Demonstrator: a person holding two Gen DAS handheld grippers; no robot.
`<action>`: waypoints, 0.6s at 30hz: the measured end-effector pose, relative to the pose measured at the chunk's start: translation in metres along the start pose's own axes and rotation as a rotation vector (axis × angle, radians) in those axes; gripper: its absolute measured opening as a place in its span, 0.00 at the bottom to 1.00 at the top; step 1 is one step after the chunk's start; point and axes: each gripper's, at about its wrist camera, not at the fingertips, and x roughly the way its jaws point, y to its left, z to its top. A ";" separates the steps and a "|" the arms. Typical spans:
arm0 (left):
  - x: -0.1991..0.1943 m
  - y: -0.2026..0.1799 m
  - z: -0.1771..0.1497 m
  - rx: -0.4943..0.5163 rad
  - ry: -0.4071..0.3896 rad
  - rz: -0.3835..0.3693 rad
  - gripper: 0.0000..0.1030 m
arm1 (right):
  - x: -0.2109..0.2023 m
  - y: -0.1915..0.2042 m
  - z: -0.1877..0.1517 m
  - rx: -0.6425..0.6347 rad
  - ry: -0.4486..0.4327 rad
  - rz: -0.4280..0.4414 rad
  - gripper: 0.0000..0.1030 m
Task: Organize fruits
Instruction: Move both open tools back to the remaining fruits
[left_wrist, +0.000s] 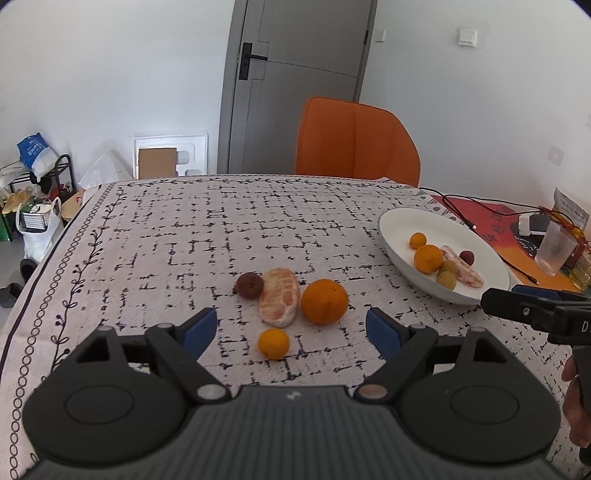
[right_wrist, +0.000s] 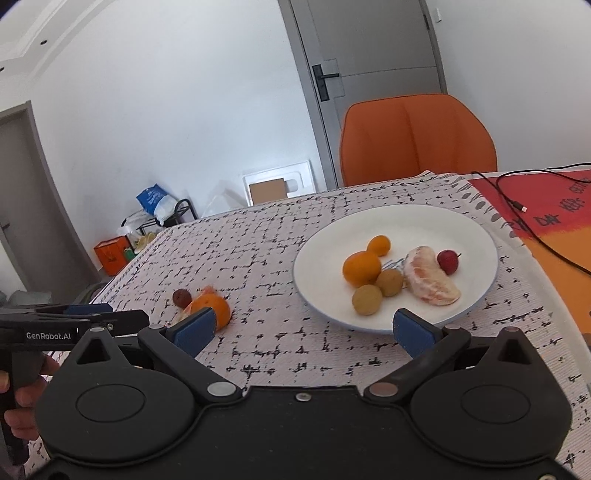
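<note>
While both grippers hang empty: left gripper spread, right gripper spread.
Risk: small orange rolling off the counter if nudged.

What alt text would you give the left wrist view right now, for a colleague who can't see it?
The open left gripper hovers over a patterned tablecloth, facing four loose fruits: a small orange, a large orange, a peeled citrus piece and a brown fruit. To the right, a white plate holds more fruit, with the right gripper at the frame's edge.
</note>
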 end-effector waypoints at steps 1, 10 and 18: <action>-0.001 0.002 -0.001 -0.004 -0.002 -0.001 0.84 | 0.001 0.002 0.000 -0.001 0.004 0.003 1.00; 0.002 0.014 -0.009 -0.021 -0.004 -0.007 0.79 | 0.011 0.019 -0.004 -0.026 0.031 0.055 1.00; 0.015 0.020 -0.015 -0.037 0.015 -0.029 0.63 | 0.021 0.031 -0.007 -0.068 0.046 0.095 0.96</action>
